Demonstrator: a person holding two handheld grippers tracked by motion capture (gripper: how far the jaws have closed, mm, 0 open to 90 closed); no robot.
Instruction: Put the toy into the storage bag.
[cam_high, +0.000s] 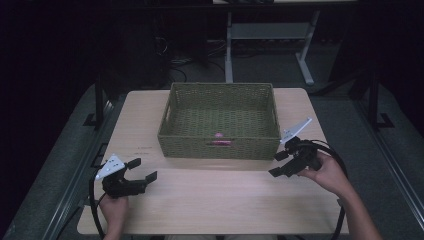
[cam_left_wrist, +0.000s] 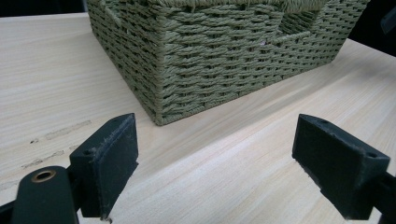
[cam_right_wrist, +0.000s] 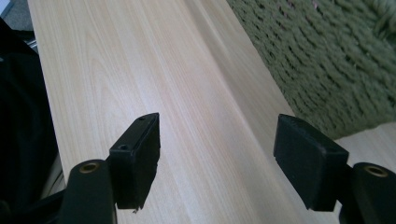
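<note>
resting on the light wooden table (cam_high: 210, 195), a green woven basket (cam_high: 220, 142) sits toward the far middle, its long side facing the person. a small pink thing (cam_high: 218, 134) lies on the basket floor near the front wall, and a pink strip (cam_high: 220, 143) shows at the front handle slot; what they are is too small to tell. the left claw (cam_high: 142, 171) is held low over the table at the near left, its jaws spread wide with nothing between them, pointing toward the basket's near left corner (cam_left_wrist: 161, 116). the right claw (cam_high: 278, 164) hangs just beside the basket's near right corner, jaws also wide apart and empty, aimed across the bare table (cam_right_wrist: 154, 70) with the basket wall (cam_right_wrist: 327, 70) along its side. a hand (cam_high: 327, 175) grips the right tool, and another hand (cam_high: 114, 207) grips the left.
</note>
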